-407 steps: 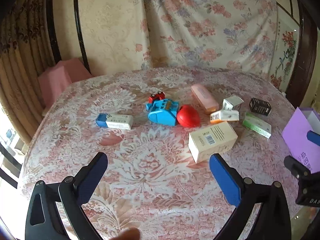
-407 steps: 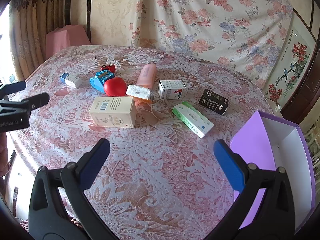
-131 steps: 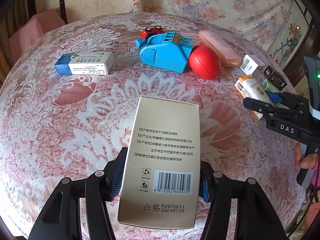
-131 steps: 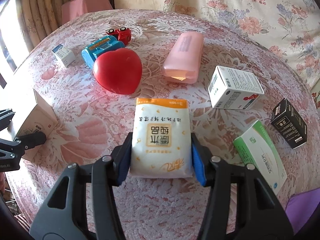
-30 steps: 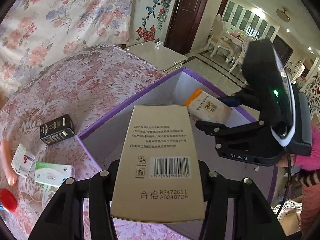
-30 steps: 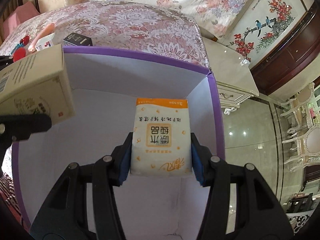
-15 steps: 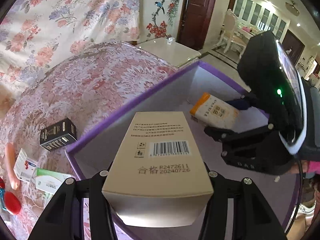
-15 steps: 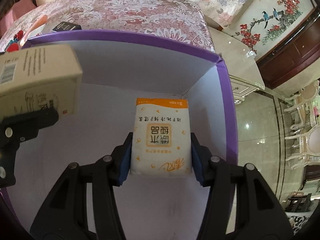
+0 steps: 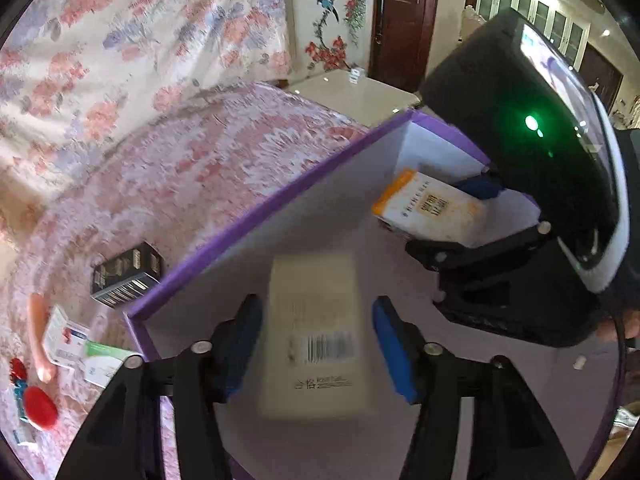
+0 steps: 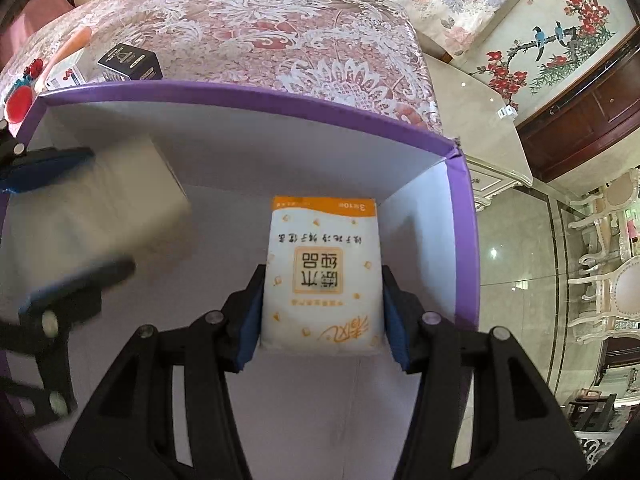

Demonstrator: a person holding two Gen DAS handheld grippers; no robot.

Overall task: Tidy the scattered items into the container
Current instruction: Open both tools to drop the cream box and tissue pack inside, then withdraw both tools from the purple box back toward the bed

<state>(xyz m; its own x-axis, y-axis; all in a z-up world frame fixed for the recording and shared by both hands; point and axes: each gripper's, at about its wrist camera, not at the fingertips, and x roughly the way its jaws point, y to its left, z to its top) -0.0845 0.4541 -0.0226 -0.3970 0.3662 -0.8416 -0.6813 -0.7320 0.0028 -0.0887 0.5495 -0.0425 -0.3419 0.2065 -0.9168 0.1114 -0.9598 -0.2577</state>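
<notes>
The purple container [image 9: 260, 216] with a white inside fills both views. My left gripper [image 9: 316, 316] is open above its floor. A beige barcode box [image 9: 316, 336], blurred, lies between the fingers with a gap on each side. In the right wrist view the same beige box [image 10: 92, 200] shows blurred at the left of the purple container [image 10: 240, 94]. My right gripper [image 10: 322, 312] is shut on a white and orange tissue pack [image 10: 322, 264] near the container's far right corner. The left wrist view shows the tissue pack [image 9: 428, 212] inside the container.
On the floral tablecloth behind the container lie a black box [image 9: 126, 274], a white box [image 9: 64, 336], a green and white box [image 9: 102, 364], a pink case [image 9: 38, 336] and a red heart [image 9: 38, 406]. A glossy floor and a marble side table [image 10: 480, 120] lie past the container's right wall.
My left gripper has opened and let go of the beige box, which now blurs lower inside the container. My right gripper still holds the tissue pack, slightly deeper in the container.
</notes>
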